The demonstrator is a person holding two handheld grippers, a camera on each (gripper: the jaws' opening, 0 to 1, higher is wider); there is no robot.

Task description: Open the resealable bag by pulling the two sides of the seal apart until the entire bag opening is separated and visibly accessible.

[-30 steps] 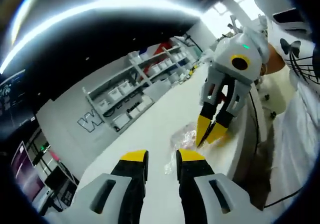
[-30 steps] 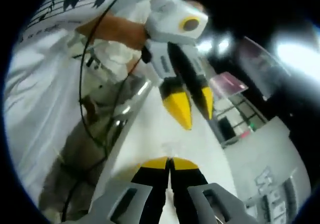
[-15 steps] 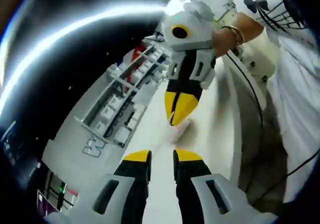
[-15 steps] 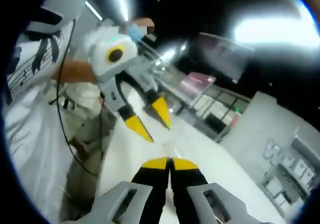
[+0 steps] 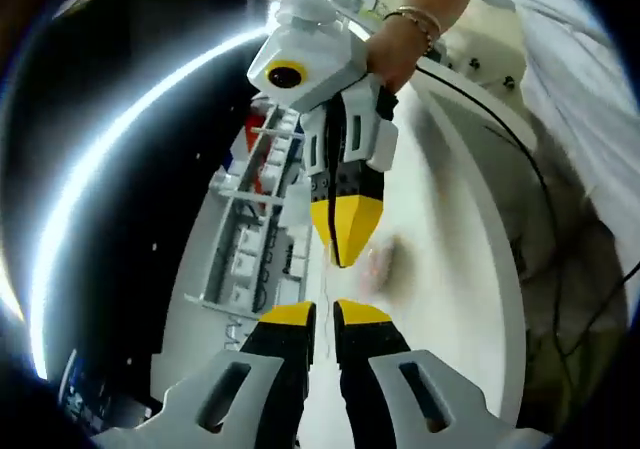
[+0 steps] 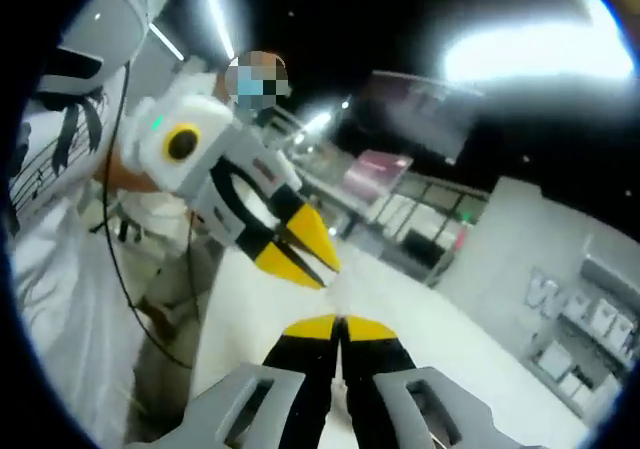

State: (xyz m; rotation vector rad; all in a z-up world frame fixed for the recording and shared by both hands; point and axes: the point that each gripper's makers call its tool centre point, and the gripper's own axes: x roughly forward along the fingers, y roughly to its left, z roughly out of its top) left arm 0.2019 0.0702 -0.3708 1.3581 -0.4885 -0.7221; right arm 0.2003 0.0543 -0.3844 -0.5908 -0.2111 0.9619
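In the left gripper view, the left gripper (image 5: pixel 322 314) has its yellow-tipped jaws nearly together, with a thin clear film, probably the resealable bag (image 5: pixel 324 279), running up between them to the right gripper (image 5: pixel 343 239), whose jaws are pressed tight. In the right gripper view, both grippers meet tip to tip above the white table (image 6: pixel 440 319). A shelving unit (image 5: pixel 255 239) stands behind.
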